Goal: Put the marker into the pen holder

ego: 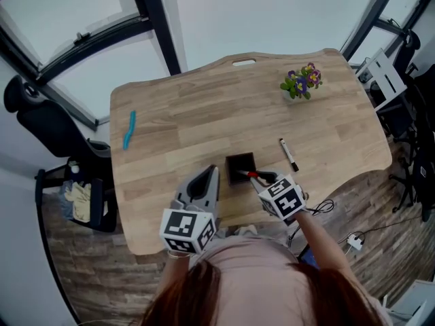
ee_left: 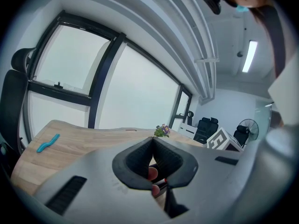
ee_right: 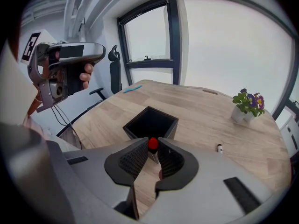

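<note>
Looks like an office: a wide wooden desk [ego: 204, 121], black swivel chairs [ee_left: 208, 125], tall dark-framed windows [ee_right: 229, 41], a strip light [ee_left: 250, 55] overhead, a standing fan [ee_left: 247, 127].

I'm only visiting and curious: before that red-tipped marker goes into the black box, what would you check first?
1. Marker clamped in the right gripper: ok.
2. Pen holder upright, mouth facing up: ok.
3. Marker over the middle of the opening: not ok, it sits at the near rim.
4. Left gripper shut, empty, not in the marker's way: ok.
5. Room inside the pen holder: cannot tell, too dark.
</note>
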A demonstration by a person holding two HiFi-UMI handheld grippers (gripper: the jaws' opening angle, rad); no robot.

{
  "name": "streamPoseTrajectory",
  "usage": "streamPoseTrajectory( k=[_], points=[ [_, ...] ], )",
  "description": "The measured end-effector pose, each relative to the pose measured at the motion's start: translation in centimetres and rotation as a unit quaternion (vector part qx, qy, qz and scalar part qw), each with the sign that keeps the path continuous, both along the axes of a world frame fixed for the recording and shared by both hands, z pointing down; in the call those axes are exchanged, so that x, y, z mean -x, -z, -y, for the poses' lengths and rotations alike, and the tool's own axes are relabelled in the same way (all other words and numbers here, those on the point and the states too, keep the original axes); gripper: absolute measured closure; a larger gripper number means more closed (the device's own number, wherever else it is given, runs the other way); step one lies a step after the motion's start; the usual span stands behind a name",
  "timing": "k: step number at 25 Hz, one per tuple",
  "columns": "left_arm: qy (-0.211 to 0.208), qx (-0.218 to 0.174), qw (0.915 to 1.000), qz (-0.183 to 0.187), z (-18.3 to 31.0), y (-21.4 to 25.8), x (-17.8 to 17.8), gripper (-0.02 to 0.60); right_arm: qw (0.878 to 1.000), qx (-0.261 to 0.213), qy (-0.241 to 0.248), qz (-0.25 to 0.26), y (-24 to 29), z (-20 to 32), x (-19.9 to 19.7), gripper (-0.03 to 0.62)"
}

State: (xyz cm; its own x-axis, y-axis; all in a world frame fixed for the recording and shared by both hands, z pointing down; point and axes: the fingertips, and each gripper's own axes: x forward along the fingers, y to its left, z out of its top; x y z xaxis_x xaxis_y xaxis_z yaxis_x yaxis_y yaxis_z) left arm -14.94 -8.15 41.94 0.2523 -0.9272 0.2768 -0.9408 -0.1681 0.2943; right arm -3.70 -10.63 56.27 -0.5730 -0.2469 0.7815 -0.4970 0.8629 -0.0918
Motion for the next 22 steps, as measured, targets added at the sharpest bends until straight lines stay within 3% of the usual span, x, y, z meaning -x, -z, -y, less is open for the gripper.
streamPoseTrajectory(
  k=[12,22],
  points=[
    [-0.051,0.004,0.9987,0.001,0.3,-0.4,-0.8,0.580,0.998,-0.013,-0.055,0.014,0.1,0.2,-0.4,0.499],
    [-0.091,0.003,0.9958,-0.003,0.9,-0.4,-1.7,0.580,0.992,-0.071,-0.101,0.036,2.4,0.1,-0.8,0.520]
  ],
)
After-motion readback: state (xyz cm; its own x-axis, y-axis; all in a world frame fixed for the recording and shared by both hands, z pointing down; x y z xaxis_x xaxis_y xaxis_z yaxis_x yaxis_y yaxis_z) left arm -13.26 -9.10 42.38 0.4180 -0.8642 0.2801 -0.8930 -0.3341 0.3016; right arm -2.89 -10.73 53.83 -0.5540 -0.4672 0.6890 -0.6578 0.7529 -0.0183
